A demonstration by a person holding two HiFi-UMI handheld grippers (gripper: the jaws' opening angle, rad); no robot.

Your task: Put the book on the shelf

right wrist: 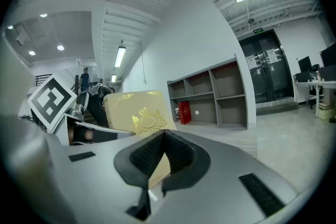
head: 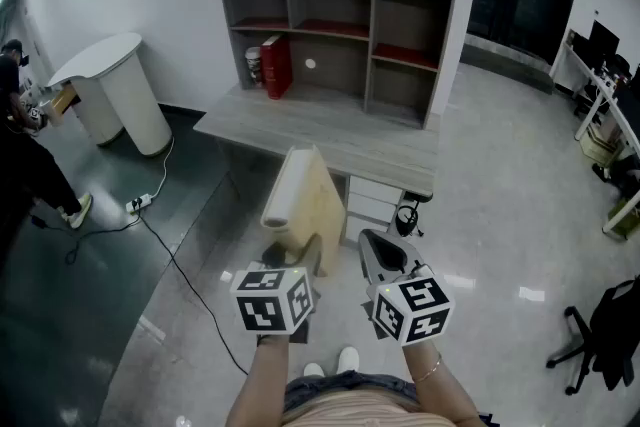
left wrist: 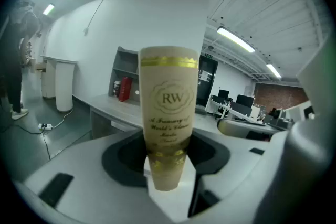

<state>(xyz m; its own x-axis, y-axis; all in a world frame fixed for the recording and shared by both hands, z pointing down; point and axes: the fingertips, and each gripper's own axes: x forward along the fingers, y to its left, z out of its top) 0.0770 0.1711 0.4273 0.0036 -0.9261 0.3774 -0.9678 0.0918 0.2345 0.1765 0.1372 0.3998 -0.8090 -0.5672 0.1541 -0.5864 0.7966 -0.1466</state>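
My left claw [left wrist: 167, 159] is clamped on the lower end of a cream book [head: 305, 198] with gold tooling. It holds the book upright in the air, just ahead of me and short of the counter [head: 330, 143]. In the left gripper view the spine faces the camera, the letters "RW" stamped in a gold crest, and both dark pads press against the covers.

My right claw [right wrist: 164, 136] is beside it at 3 o'clock, its jaws drawn together at the tips with nothing between them. In the right gripper view the book's front cover stands past those jaws at 10 o'clock.

In the head view, the marker cube [head: 272, 300] on the left claw and the marker cube [head: 412, 307] on the right one sit side by side near the bottom of the frame.

At 12 o'clock a grey shelf [head: 369, 43] of open compartments stands on the back of the counter, against the white wall. A red book [head: 277, 65] stands upright in the lower left compartment, at 11 o'clock from the cream one. A small pale jar [head: 254, 65] is just beside it on its left.

A rounded white stand [head: 118, 93] stands on the floor at 10 o'clock. A black cable [head: 165, 250] trails from it across the floor. At 9 o'clock, a person [head: 22, 150] in dark clothes shows at the frame's edge. An office chair [head: 600, 335] stands at 4 o'clock.
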